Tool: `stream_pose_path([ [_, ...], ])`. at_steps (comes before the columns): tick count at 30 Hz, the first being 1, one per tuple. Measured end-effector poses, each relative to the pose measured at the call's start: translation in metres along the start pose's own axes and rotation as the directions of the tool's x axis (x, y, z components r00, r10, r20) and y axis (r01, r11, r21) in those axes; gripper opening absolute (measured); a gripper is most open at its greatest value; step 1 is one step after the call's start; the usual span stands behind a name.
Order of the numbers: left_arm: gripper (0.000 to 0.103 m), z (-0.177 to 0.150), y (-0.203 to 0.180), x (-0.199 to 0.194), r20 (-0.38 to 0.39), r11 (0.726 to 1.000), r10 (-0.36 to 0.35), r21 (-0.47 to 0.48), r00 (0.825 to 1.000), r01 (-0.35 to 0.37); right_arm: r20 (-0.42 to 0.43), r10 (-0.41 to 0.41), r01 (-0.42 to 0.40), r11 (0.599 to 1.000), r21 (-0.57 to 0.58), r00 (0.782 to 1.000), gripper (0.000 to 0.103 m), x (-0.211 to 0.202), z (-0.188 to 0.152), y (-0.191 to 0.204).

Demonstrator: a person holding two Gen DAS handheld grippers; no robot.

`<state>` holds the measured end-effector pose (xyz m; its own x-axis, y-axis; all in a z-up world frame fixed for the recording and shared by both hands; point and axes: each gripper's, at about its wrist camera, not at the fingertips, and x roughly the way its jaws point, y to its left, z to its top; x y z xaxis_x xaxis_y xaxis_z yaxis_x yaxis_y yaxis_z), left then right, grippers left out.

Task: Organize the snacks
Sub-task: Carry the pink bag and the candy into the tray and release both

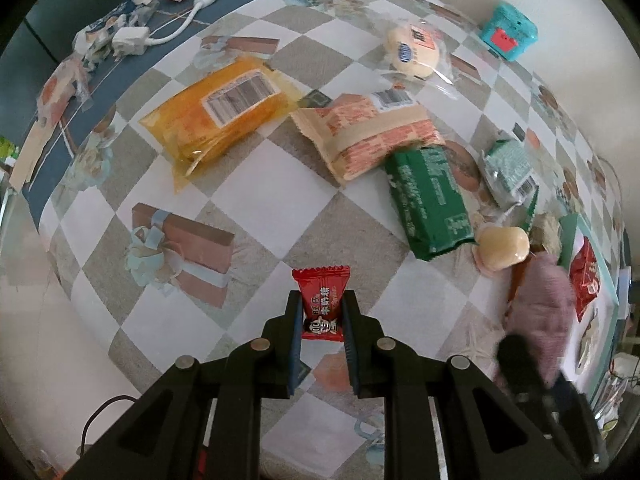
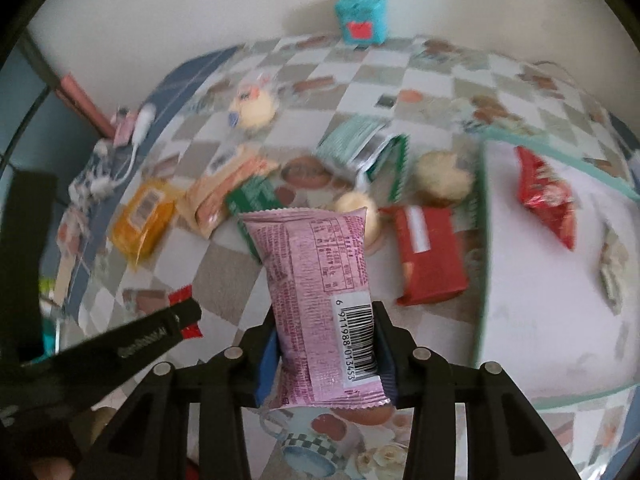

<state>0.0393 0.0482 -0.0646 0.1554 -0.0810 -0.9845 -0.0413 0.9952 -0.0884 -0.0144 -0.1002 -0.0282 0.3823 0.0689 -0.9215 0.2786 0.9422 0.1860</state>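
The tabletop (image 1: 248, 216), under a checkered cloth, carries the scattered snacks. At the right lies a white tray with a teal rim (image 2: 482, 216), holding a red bag (image 2: 546, 204). Across the middle sit a yellow packet (image 1: 220, 116), a tan packet (image 1: 368, 132) and a dark green packet (image 1: 430, 200) — the green one's far end touching the tan one. Far back by the wall stands a teal box (image 1: 510, 32). A red packet (image 2: 430, 254) lies just left of the tray. The right tongs (image 2: 326, 344) grip a pink snack bar (image 2: 316, 292) at its barcode end, above the tabletop. The left tongs (image 1: 322, 312) are clamped on a small red candy (image 1: 324, 300) — upright between the pads.
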Motion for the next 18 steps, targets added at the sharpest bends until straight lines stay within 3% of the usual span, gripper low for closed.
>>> stream_pose_path([
  [8,0.02,-0.009,-0.026,-0.019,0.04,0.994,-0.044,0.101,0.998,0.04,0.05,-0.155,0.142,0.971,0.193,0.987,0.044,-0.026,0.009,-0.049],
  [14,0.02,-0.024,-0.063,-0.034,0.079,0.972,-0.082,0.227,0.993,0.062,0.038,-0.25,0.215,0.892,0.398,0.967,0.044,-0.045,0.008,-0.117],
  [18,0.019,-0.033,-0.087,-0.041,0.094,0.952,-0.098,0.3,0.991,0.065,0.013,-0.257,0.213,0.826,0.522,0.966,0.044,-0.054,-0.002,-0.163],
])
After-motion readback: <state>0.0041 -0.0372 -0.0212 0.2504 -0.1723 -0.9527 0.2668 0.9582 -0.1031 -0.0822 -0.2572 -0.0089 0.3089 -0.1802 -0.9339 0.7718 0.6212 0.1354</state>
